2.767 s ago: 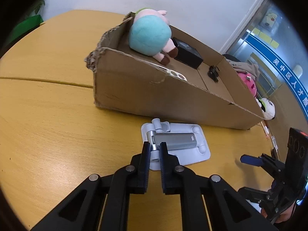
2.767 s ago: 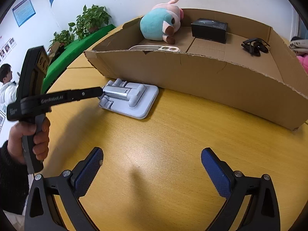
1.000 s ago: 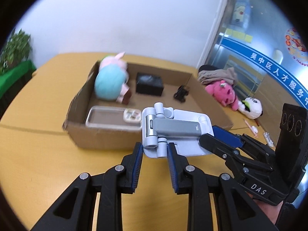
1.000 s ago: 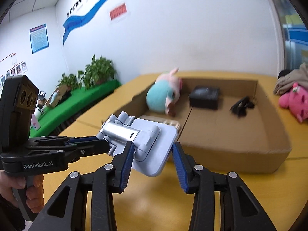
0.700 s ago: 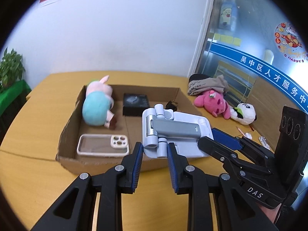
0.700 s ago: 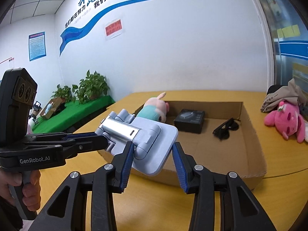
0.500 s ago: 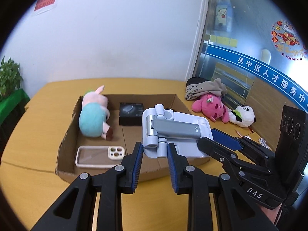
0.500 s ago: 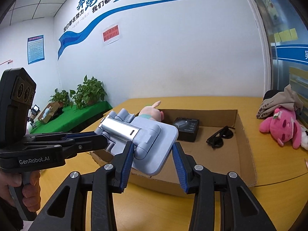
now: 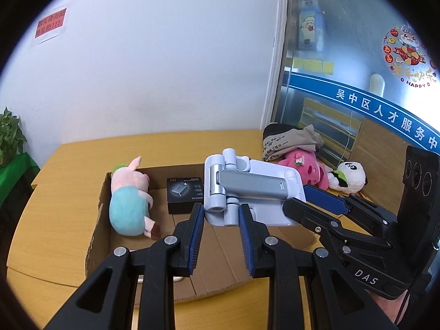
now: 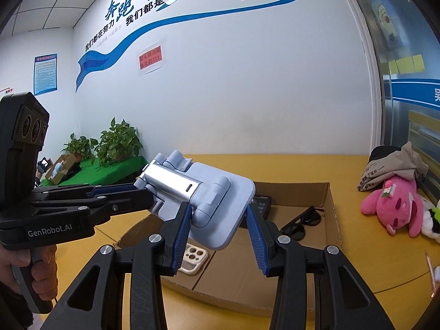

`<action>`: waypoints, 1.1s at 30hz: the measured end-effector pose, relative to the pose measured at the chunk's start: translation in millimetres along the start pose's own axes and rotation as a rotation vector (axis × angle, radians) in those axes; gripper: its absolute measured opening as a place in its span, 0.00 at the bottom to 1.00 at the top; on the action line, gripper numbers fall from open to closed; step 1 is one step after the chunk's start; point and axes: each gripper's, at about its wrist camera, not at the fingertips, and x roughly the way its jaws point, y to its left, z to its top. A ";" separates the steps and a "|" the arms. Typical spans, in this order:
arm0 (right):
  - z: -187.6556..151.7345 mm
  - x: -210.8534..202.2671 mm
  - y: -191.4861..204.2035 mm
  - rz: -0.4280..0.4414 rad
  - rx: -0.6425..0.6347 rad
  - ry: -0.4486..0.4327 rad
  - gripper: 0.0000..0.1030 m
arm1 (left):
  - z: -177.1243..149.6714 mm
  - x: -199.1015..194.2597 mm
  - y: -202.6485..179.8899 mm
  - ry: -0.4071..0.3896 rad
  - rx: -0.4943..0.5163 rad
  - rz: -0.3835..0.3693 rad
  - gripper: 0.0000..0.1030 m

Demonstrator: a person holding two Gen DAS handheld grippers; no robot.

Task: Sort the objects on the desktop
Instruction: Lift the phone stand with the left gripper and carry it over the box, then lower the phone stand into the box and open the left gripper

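Both grippers hold a folded white and grey phone stand (image 9: 247, 192) in the air above the open cardboard box (image 9: 96, 236). My left gripper (image 9: 221, 220) is shut on its hinge end. My right gripper (image 10: 217, 222) is shut on the sides of its flat plate (image 10: 220, 211). In the box lie a teal and pink plush pig (image 9: 129, 206), a black box (image 9: 185, 195), black sunglasses (image 10: 302, 224) and a clear phone case (image 10: 194, 258).
The box rests on a yellow wooden table (image 9: 68, 165). Beyond its right end lie a pink plush (image 10: 393, 206), a panda plush (image 9: 348, 177) and a heap of cloth (image 10: 393, 167). A white wall stands behind; potted plants (image 10: 115, 143) are at the left.
Both grippers have lifted the phone stand off the table and higher above the box. The view has tilted upward; the box now sits lower and farther away.
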 end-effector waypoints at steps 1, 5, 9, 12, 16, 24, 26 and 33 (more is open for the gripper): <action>2.3 3.1 -1.3 0.000 0.000 0.001 0.43 | 1.7 2.0 1.1 0.000 -0.001 0.000 0.24; 8.9 18.3 -7.2 -0.001 0.000 0.009 0.43 | 8.6 13.0 7.0 -0.002 0.001 0.002 0.24; 16.3 36.3 -13.7 0.000 -0.002 0.026 0.43 | 15.3 28.3 15.9 0.005 -0.003 0.001 0.24; 20.6 51.4 -19.3 -0.007 -0.005 0.039 0.43 | 20.3 42.8 23.2 0.018 -0.013 -0.001 0.24; 23.2 79.5 -30.4 0.000 0.007 0.082 0.43 | 23.0 68.1 33.8 0.049 -0.022 0.007 0.24; -0.2 157.9 -64.7 0.037 0.104 0.265 0.43 | 8.0 144.1 65.3 0.215 -0.115 0.007 0.24; -10.7 176.5 -73.0 0.042 0.132 0.315 0.43 | 2.2 160.0 70.0 0.256 -0.129 0.013 0.24; -54.3 234.8 -96.1 0.048 0.206 0.568 0.30 | -28.9 206.4 75.8 0.416 -0.225 -0.105 0.02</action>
